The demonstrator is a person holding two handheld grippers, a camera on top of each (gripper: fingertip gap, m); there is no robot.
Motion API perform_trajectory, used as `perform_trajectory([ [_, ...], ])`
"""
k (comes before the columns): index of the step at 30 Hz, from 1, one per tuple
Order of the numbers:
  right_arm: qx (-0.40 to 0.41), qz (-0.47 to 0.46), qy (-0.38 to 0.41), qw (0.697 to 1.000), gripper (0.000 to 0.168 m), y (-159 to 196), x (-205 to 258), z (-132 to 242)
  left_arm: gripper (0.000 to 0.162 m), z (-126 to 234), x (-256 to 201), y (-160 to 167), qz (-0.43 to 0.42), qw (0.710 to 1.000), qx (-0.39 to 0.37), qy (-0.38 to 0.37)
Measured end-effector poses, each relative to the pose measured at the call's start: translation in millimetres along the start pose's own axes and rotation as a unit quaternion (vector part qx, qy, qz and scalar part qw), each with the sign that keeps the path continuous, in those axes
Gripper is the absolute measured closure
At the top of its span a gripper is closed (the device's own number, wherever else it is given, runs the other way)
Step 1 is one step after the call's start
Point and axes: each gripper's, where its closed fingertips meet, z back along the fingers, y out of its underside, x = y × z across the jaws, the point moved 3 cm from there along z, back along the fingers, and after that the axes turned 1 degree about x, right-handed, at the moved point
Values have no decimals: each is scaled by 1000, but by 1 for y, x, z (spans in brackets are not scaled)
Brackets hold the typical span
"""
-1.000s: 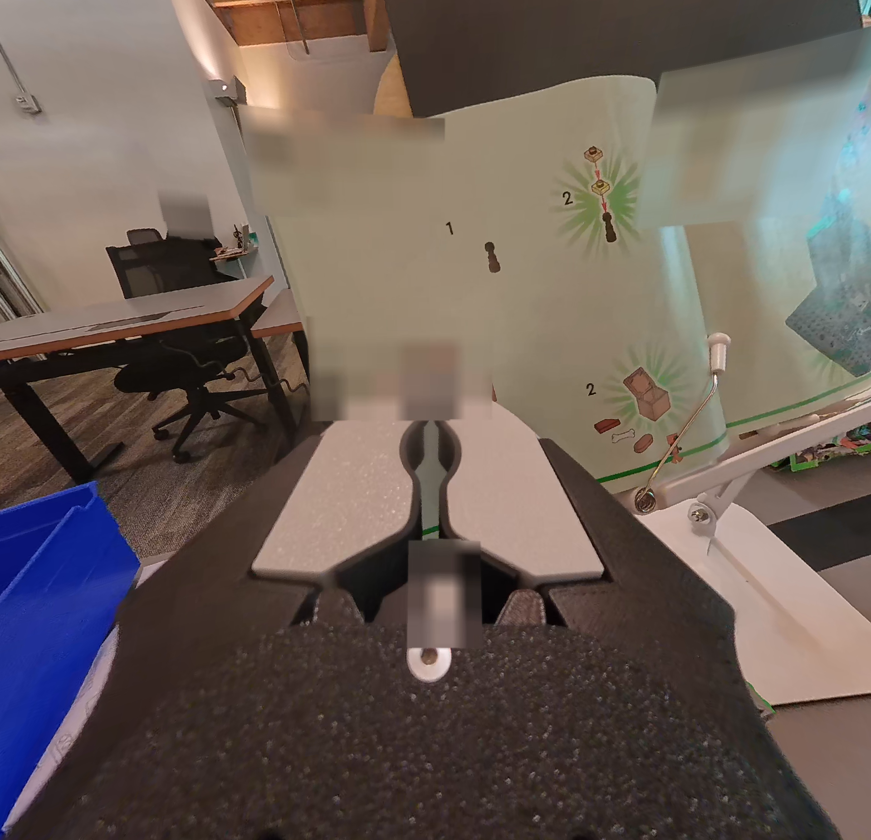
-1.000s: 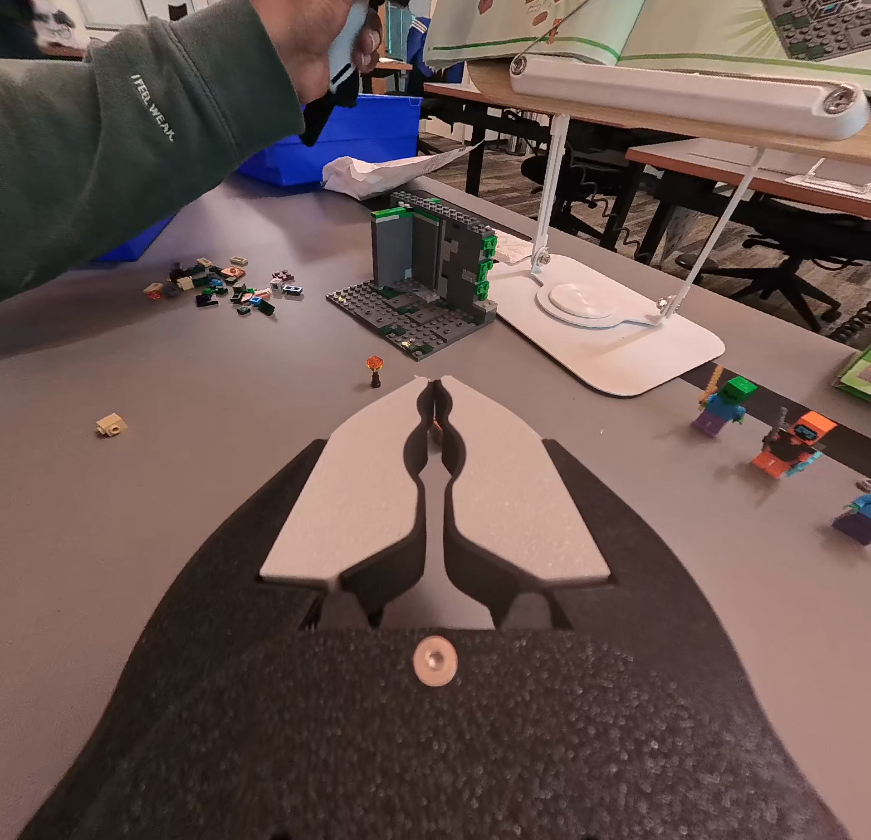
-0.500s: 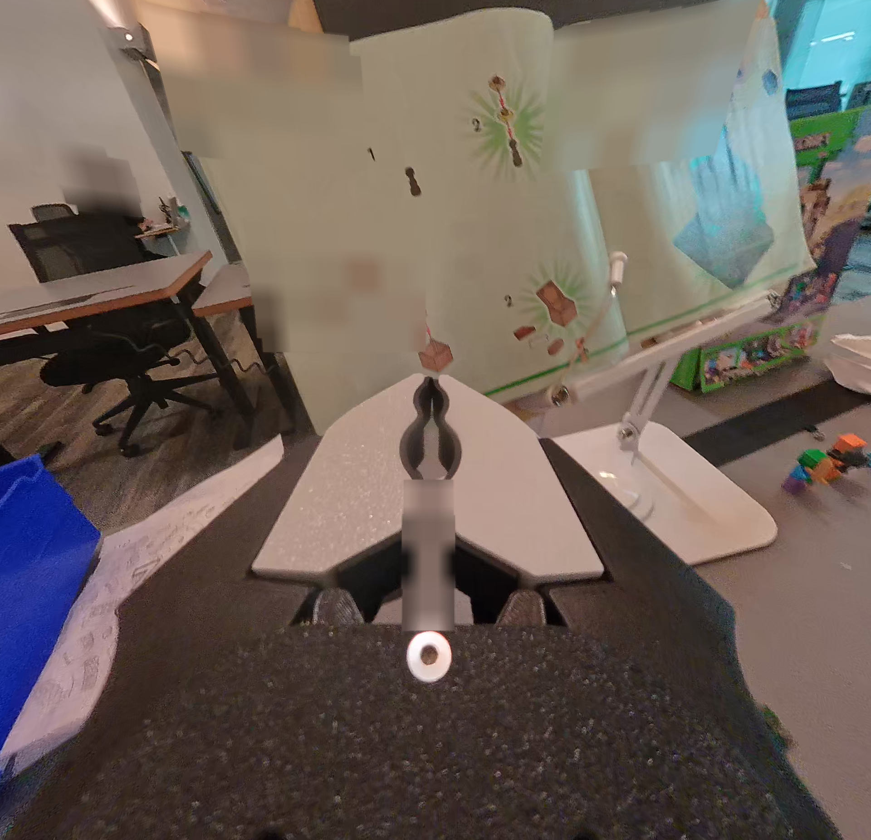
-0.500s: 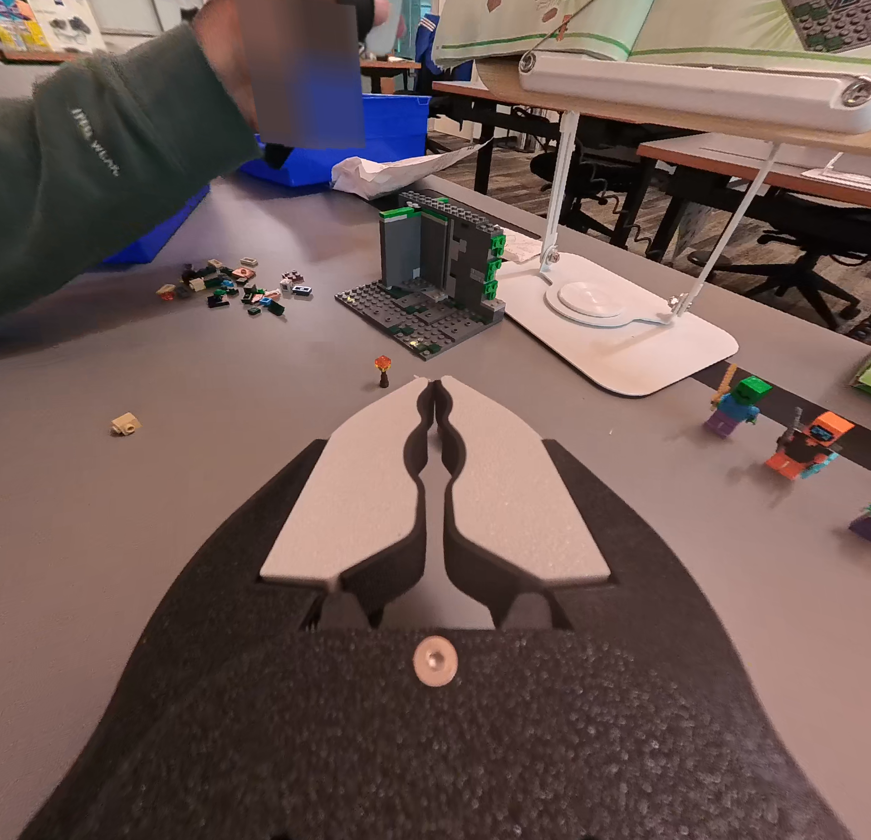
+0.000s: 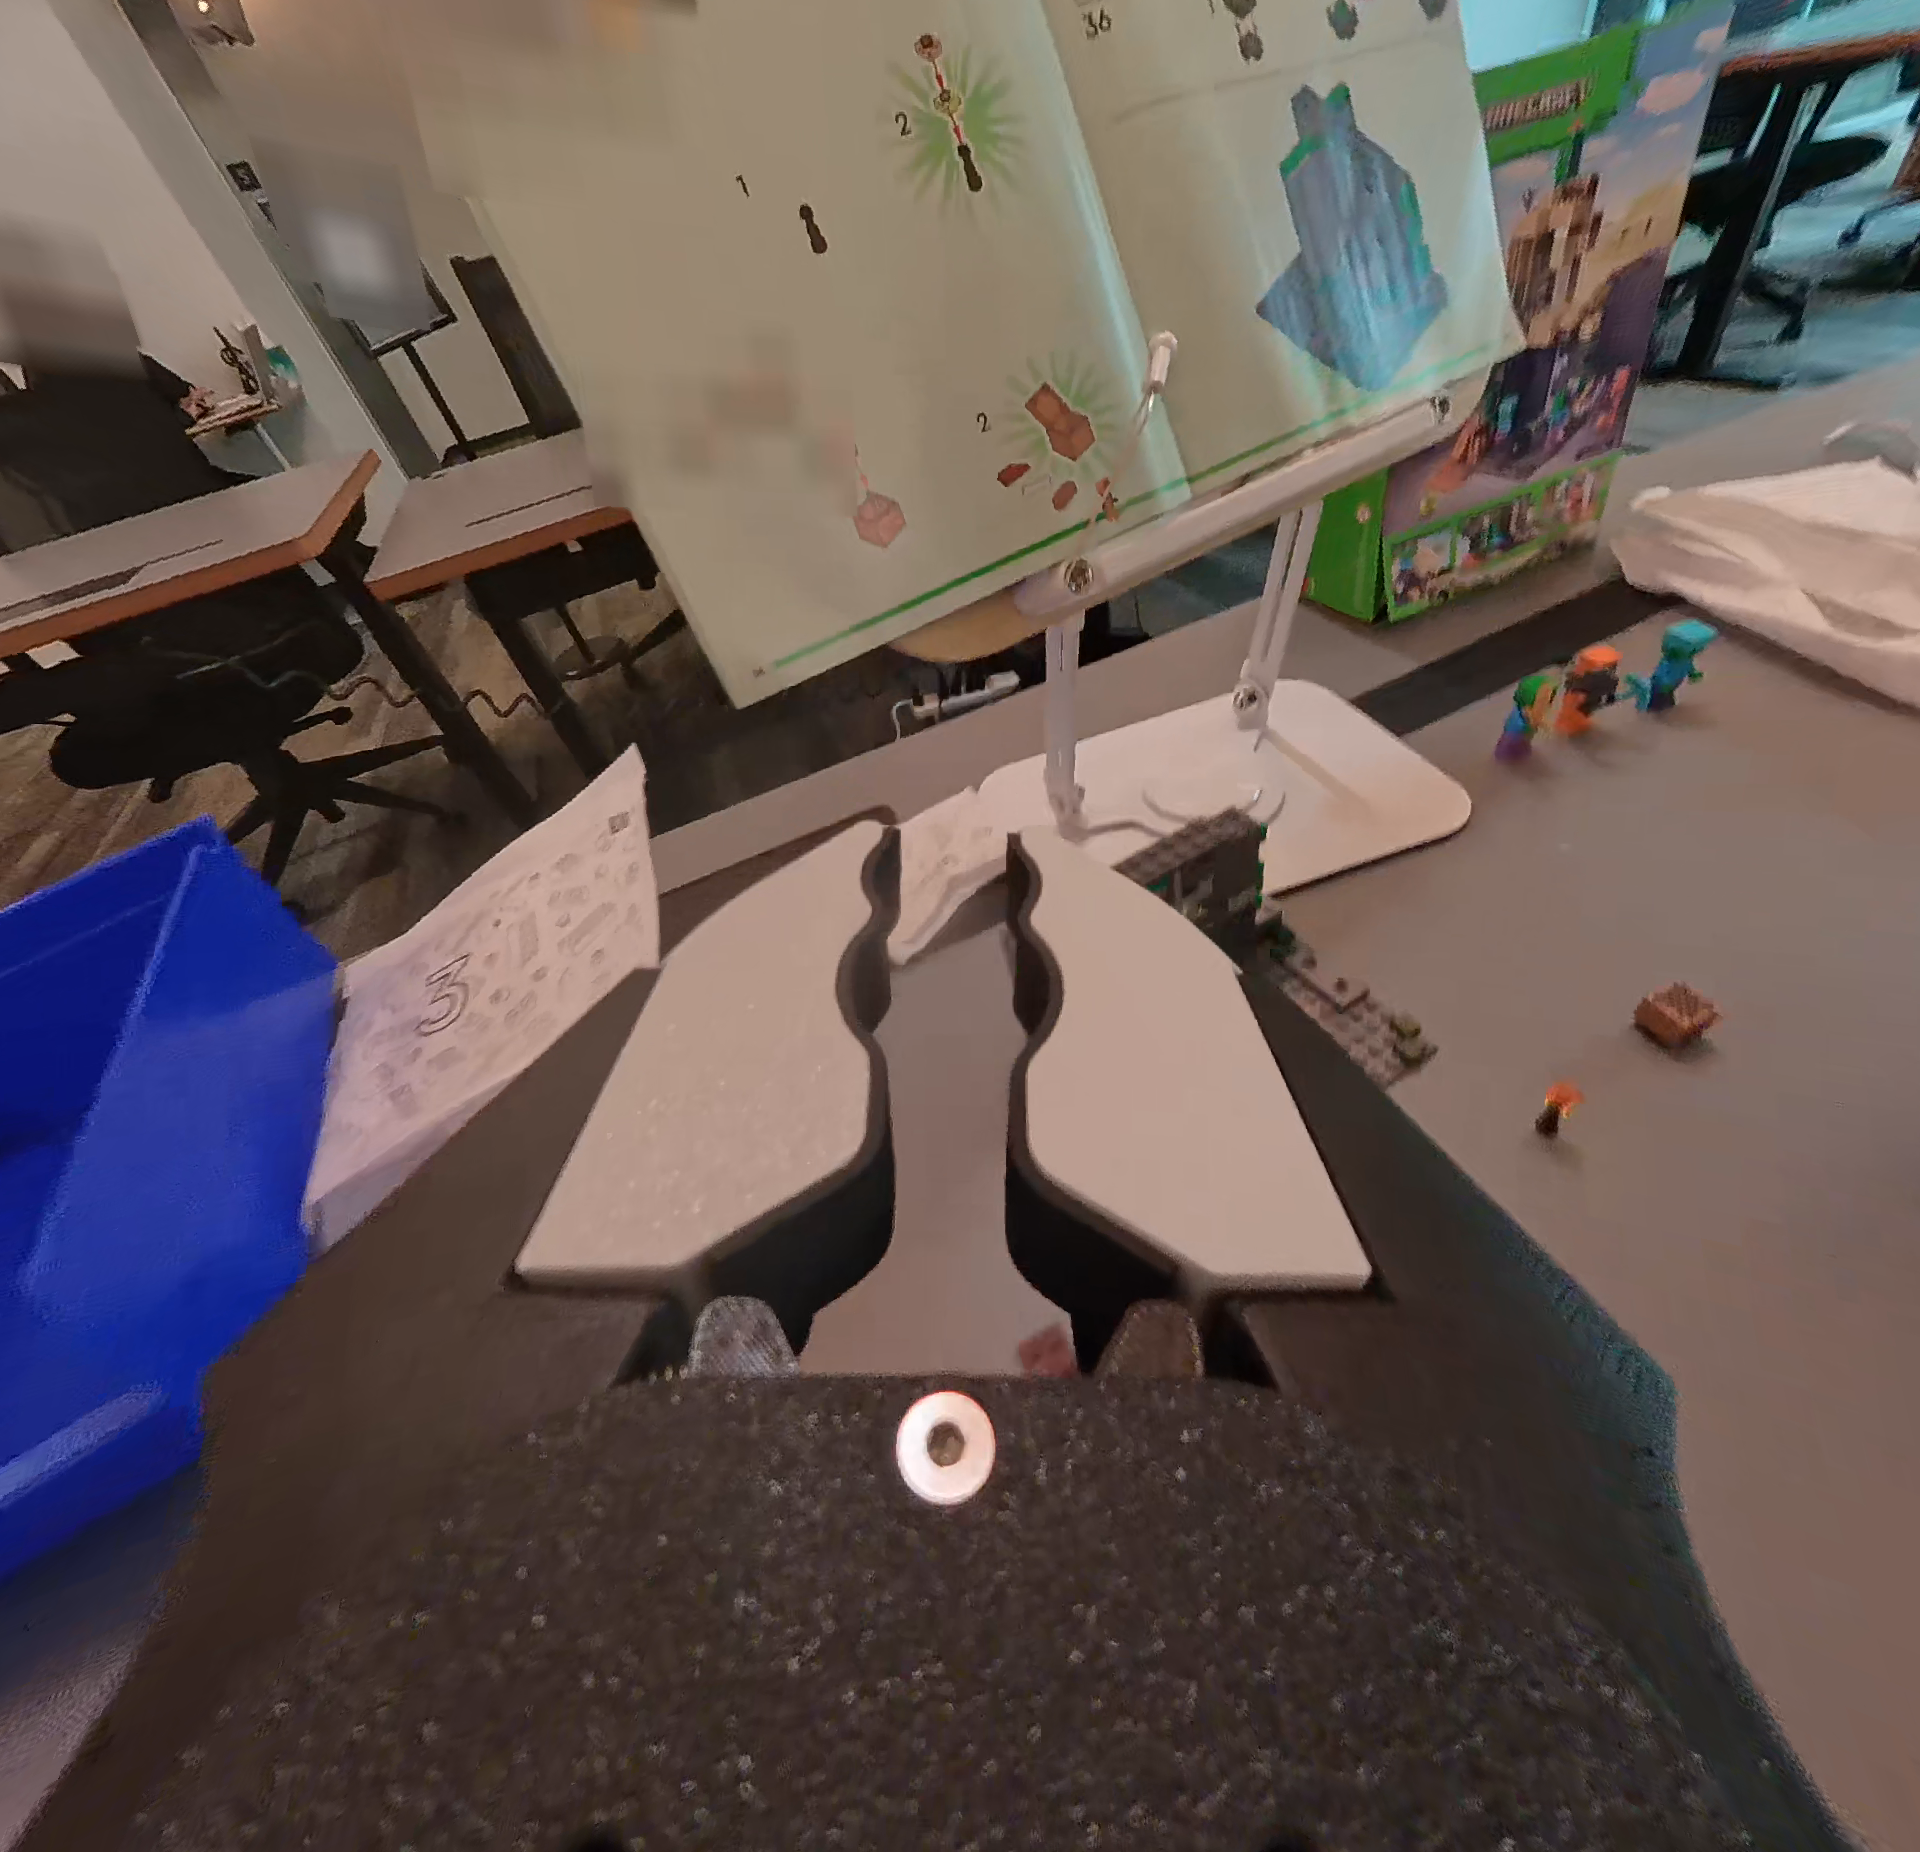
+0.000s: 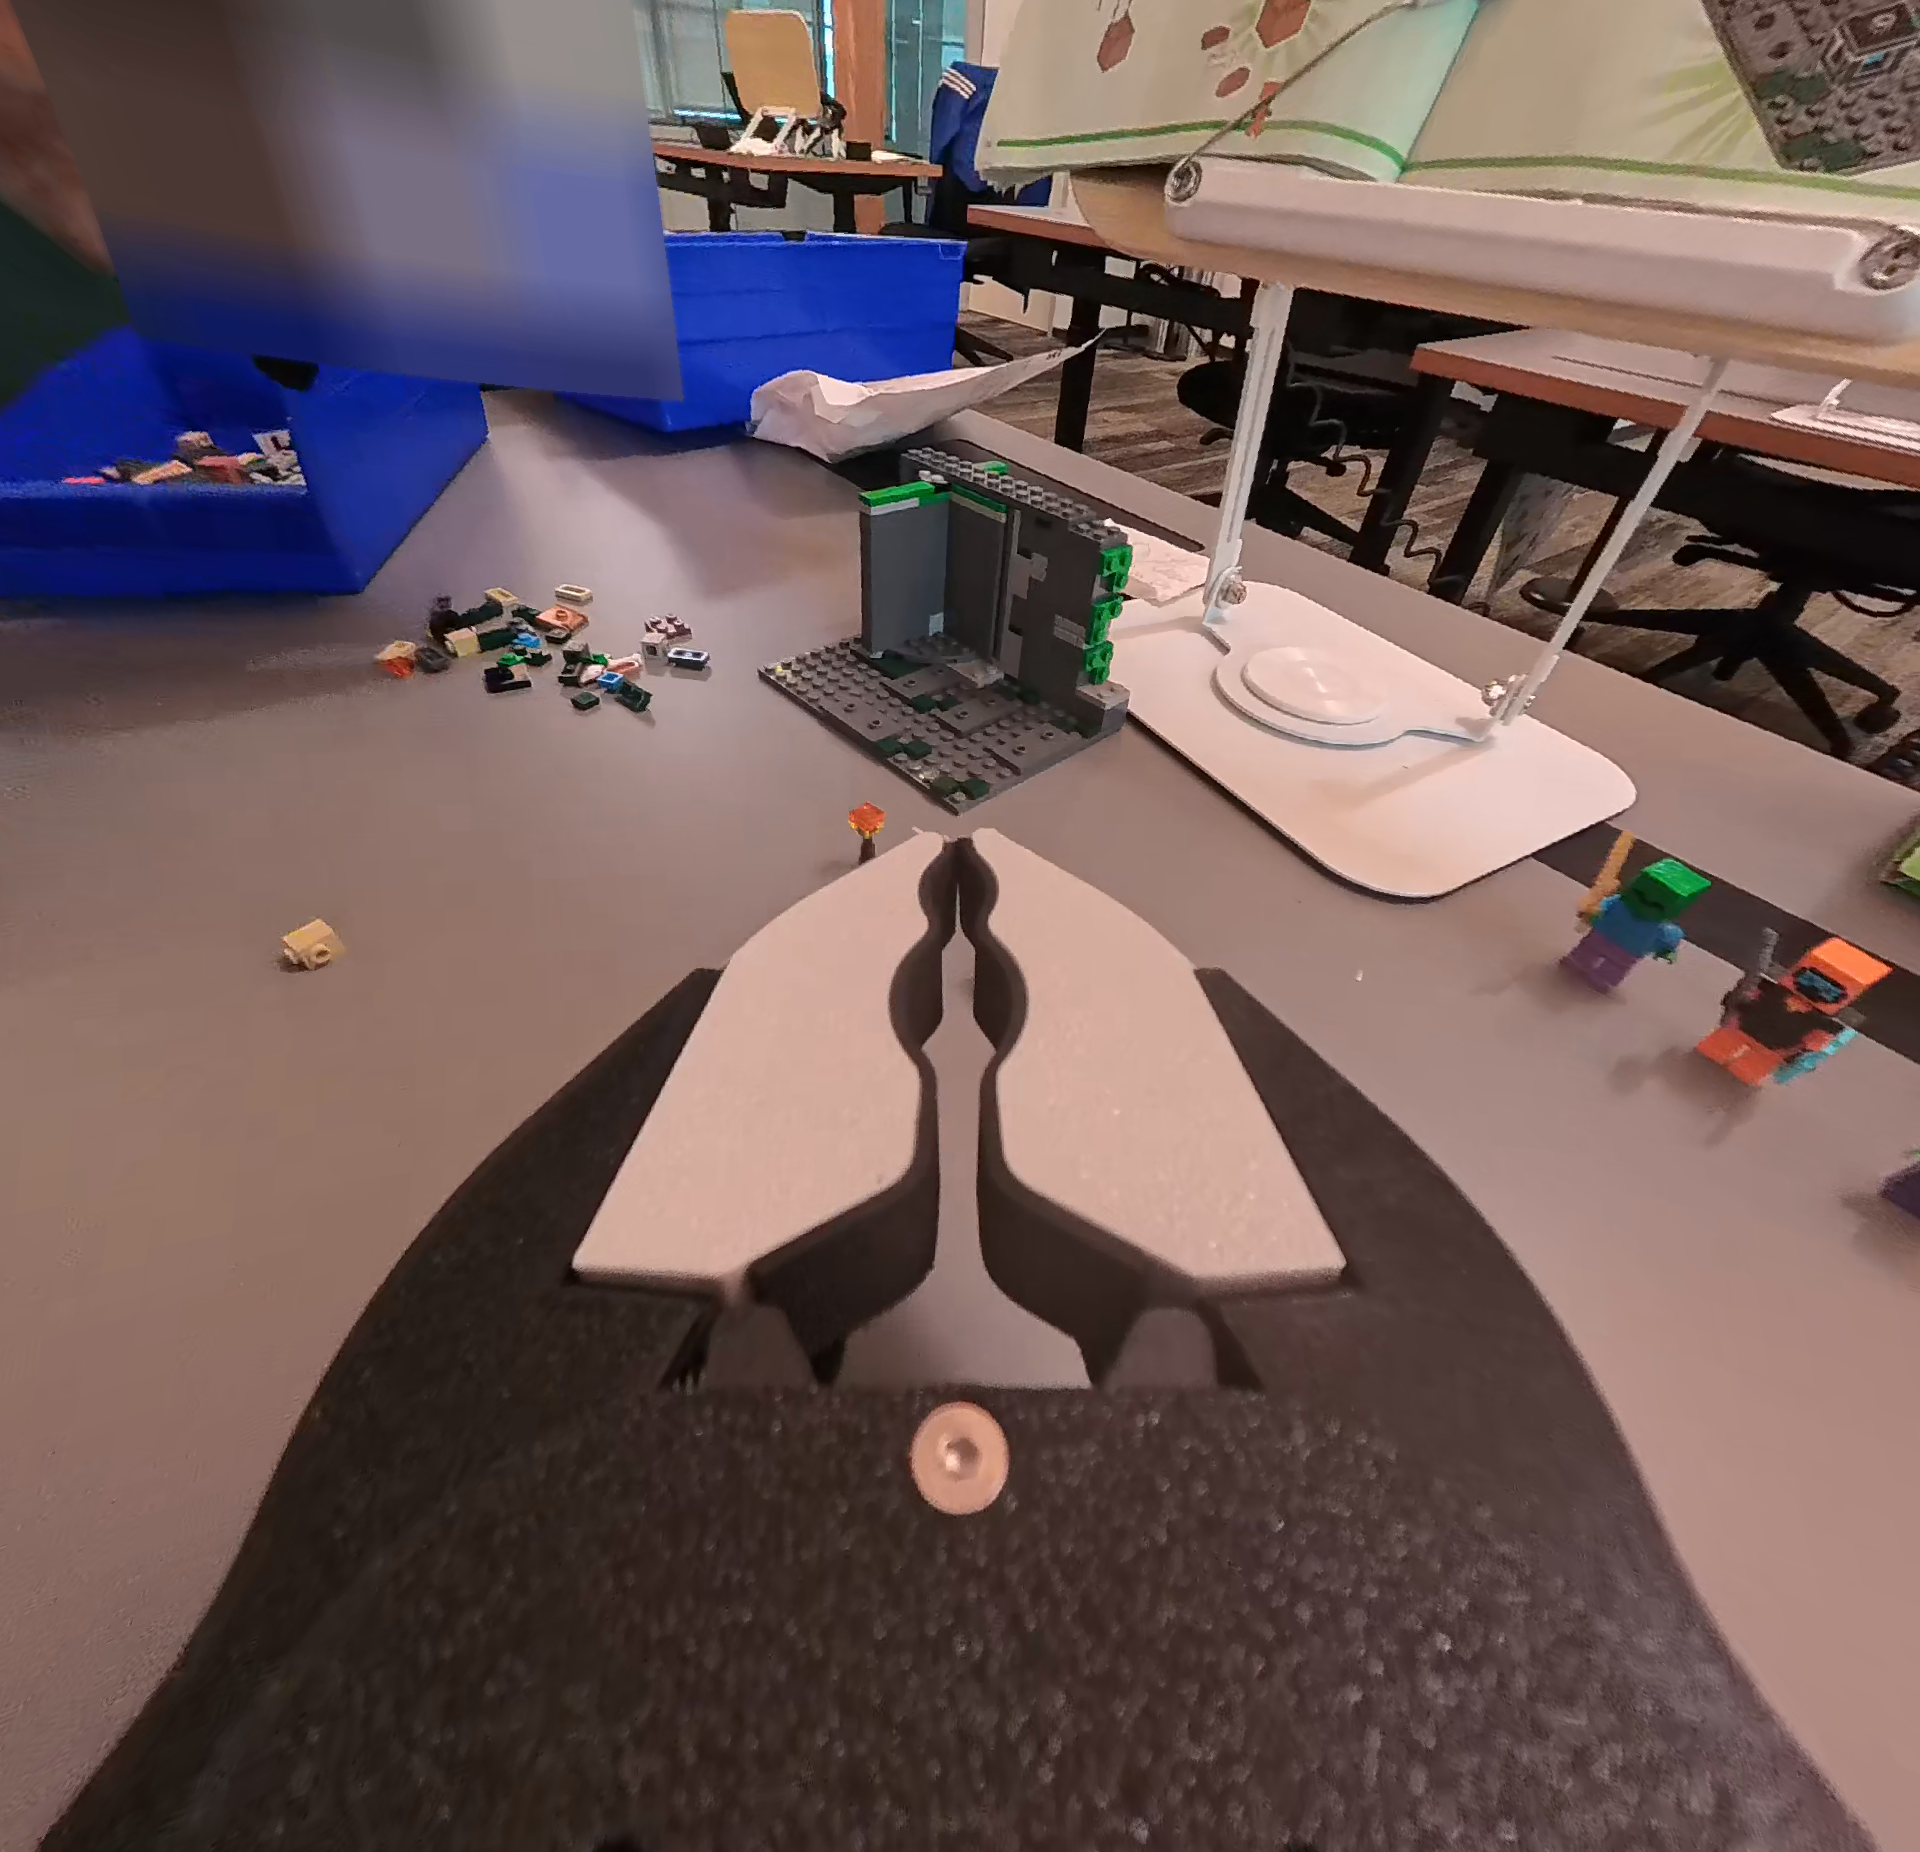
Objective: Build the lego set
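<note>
Left wrist view: your left gripper (image 5: 943, 852) held above grey table (image 5: 1714, 1231), fingers apart, nothing between them. Beyond tips, instruction booklet (image 5: 966, 275) on white stand (image 5: 1340, 763). Just right of right finger, grey lego build (image 5: 1216, 872). Further right, brown brick (image 5: 1675, 1015) and small torch piece (image 5: 1558, 1106).

Right wrist view: your right gripper (image 6: 956, 844) low over table, tips nearly touching, empty. Torch piece (image 6: 865, 828) just left of tips. Lego build (image 6: 977, 628) ahead. Loose bricks (image 6: 551, 644) ahead-left; minifigures (image 6: 1704, 961) right.

Left claw (image 5: 943, 857) held above the table, fingers parted, right claw (image 6: 956, 846) low, fingertips nearly touching
</note>
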Motion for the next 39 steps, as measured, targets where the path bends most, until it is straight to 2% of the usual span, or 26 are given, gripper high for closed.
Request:
perform_trajectory([
  [6,-3,1,-4,1000,168,-2,3,1,144,39,14,13,-35,994,92,40],
  [9,-2,2,-5,1000,168,-2,4,0,143,50,20,20,-65,988,130,47],
  [12,1,4,-6,1000,168,-1,5,-1,143,55,19,35,-79,977,175,89],
  [16,4,8,-6,1000,168,0,7,0,142,64,4,75,-106,932,283,200],
  [19,7,8,-8,1000,168,1,8,-1,144,70,-2,103,-132,889,359,252],
  [26,19,18,-13,1000,168,5,12,-4,148,65,1,146,-218,796,471,310],
  [30,22,20,-15,999,168,6,11,-3,147,53,-9,155,-255,768,471,351],
  [32,24,18,-17,999,168,8,11,-4,146,40,-13,157,-275,768,469,340],
  [39,28,23,-22,999,168,9,12,-4,144,10,-34,162,-300,761,442,369],
])
